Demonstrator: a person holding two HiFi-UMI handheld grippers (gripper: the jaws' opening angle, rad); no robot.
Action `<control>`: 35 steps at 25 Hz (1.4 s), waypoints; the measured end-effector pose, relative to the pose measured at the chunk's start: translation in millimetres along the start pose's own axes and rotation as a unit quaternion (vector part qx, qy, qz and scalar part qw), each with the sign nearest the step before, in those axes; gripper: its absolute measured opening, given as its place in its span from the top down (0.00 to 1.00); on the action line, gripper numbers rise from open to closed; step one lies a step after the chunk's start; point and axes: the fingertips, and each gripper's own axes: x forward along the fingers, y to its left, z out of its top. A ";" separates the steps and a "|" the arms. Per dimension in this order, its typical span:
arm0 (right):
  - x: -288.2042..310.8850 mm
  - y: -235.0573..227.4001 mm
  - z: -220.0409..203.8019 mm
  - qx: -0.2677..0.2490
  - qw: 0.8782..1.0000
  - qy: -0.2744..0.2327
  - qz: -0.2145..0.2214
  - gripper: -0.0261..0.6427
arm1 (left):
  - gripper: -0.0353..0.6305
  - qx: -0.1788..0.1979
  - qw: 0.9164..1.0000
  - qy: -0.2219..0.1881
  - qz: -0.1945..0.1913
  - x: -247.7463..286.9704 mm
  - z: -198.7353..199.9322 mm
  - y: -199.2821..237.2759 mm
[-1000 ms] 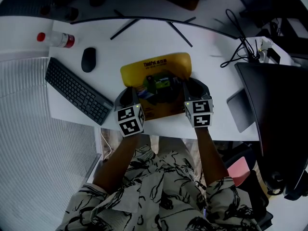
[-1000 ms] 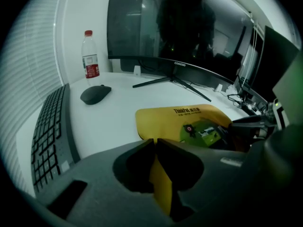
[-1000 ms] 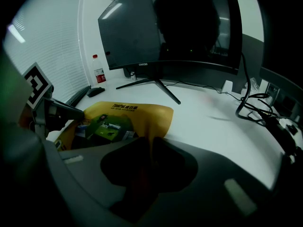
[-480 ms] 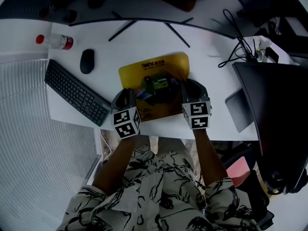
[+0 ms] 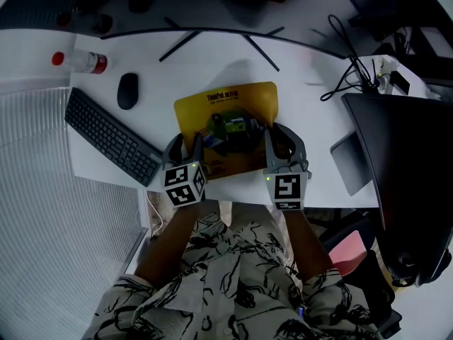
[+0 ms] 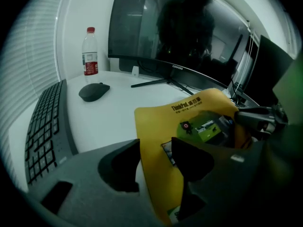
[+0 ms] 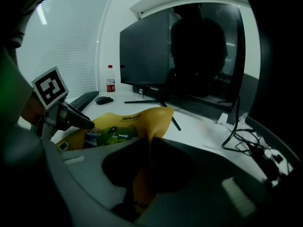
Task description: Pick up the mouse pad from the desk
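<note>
Right gripper view: the right gripper (image 7: 149, 148), jaws just closing further, pinches the mouse pad (image 7: 137, 119) at its right edge; the left gripper (image 6: 156, 150), jaws just opening, loosely straddles its left edge.

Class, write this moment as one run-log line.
left hand-held gripper: jaws just opening, mouse pad between them | right hand-held gripper: jaws just closing, pinching mouse pad

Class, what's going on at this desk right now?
A person works a gripper in each hand on a yellow mouse pad on the desk. The right gripper is clamped on the pad's right edge, its jaws having just closed further, and that edge curls up. The left gripper has just been opening its jaws; the pad's left edge sits between them, unpinched.
</note>
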 end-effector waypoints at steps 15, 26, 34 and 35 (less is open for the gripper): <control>-42.4 28.5 40.1 -0.097 0.993 -0.059 -0.011 0.88 | 0.82 0.017 0.999 0.031 0.038 2.6 -4.4 10.5; -38.3 26.6 27.9 -0.071 0.996 -0.057 -0.014 0.87 | 0.88 0.029 0.999 0.031 0.009 3.7 -4.7 6.3; -38.8 25.4 23.5 -0.056 0.997 -0.056 -0.013 0.86 | 0.88 0.035 0.999 0.017 -0.023 3.7 -3.8 4.3; -39.0 25.0 22.4 -0.053 0.997 -0.057 -0.014 0.86 | 0.88 0.037 0.999 0.017 -0.026 3.7 -3.9 3.6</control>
